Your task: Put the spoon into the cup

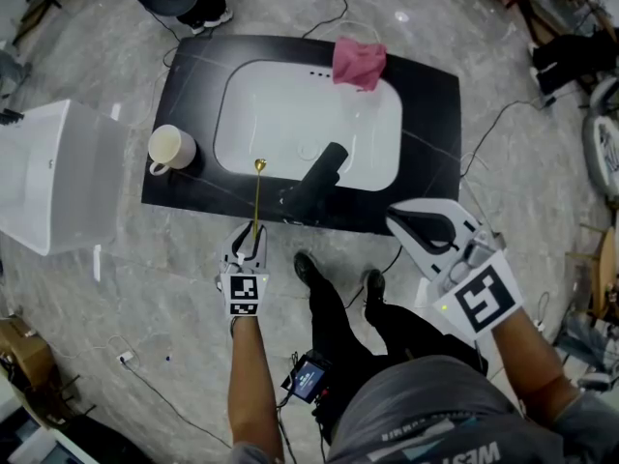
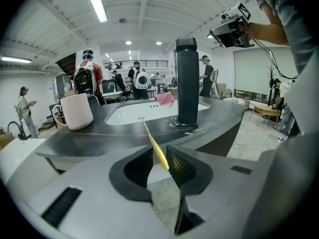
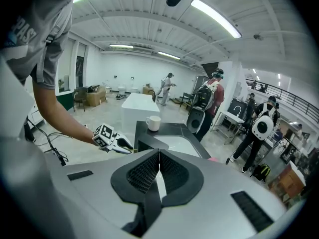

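Note:
A thin gold spoon (image 1: 256,201) lies pointing from the front edge of the black countertop (image 1: 426,114) toward the white basin (image 1: 290,104), bowl end at the basin's rim. Its handle (image 2: 160,156) sticks out between the jaws of my left gripper (image 1: 253,238), touching the right pad, with a thin gap to the left pad, so the gripper is open around it. The cream cup (image 1: 171,148) stands upright on the counter's left end, apart from the spoon. My right gripper (image 1: 406,222) hangs off the counter's front right, pads shut together on nothing (image 3: 158,161).
A black faucet (image 1: 314,182) stands just right of the spoon at the basin's front rim. A pink cloth (image 1: 359,61) lies on the basin's far rim. A white box (image 1: 48,172) stands left of the counter. Cables run over the floor, and people stand in the background.

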